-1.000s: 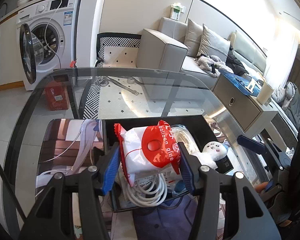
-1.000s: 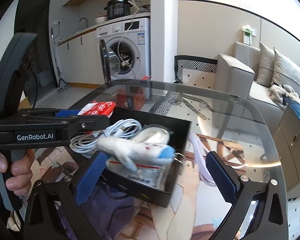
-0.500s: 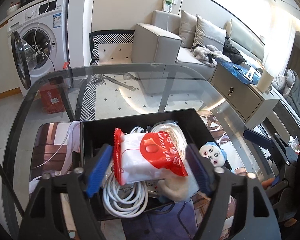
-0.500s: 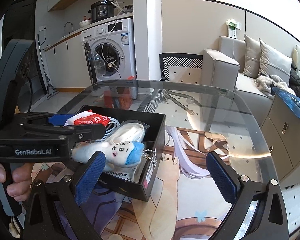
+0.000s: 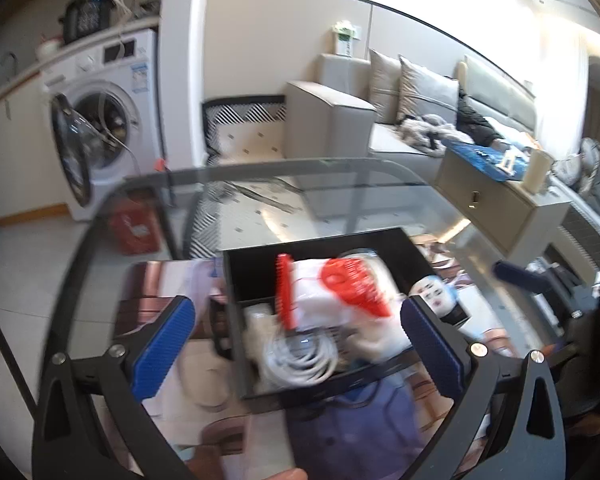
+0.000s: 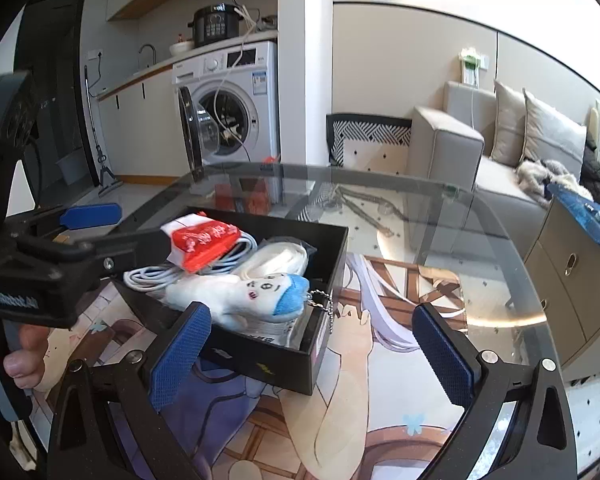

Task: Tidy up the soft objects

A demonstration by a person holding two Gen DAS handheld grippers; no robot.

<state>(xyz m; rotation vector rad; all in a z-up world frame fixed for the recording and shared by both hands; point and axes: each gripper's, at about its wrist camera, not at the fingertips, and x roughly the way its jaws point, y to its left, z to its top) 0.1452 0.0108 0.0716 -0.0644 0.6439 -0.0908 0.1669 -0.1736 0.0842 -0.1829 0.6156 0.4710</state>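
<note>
A black box (image 5: 256, 264) (image 6: 332, 240) stands on the glass table. In it lie a red and white packet (image 5: 340, 292) (image 6: 200, 240), a coiled white cable (image 5: 300, 356) (image 6: 148, 276), a white wrapped bundle (image 6: 276, 260) and a white plush toy with a blue head (image 6: 252, 296) (image 5: 436, 292) at the box's right end. My left gripper (image 5: 296, 344) is open and empty, above the near side of the box. My right gripper (image 6: 312, 352) is open and empty, just in front of the plush toy.
An illustrated mat (image 6: 380, 380) lies under the box on the glass table (image 6: 420, 200). A washing machine with its door open (image 6: 228, 108), a grey sofa (image 6: 480, 148) and a low cabinet (image 6: 572, 264) stand beyond the table. A hand holds the left gripper's handle (image 6: 16, 360).
My left gripper opened, let the red and white packet drop into the box, and drew back. My right gripper released the plush toy onto the box's end and pulled back.
</note>
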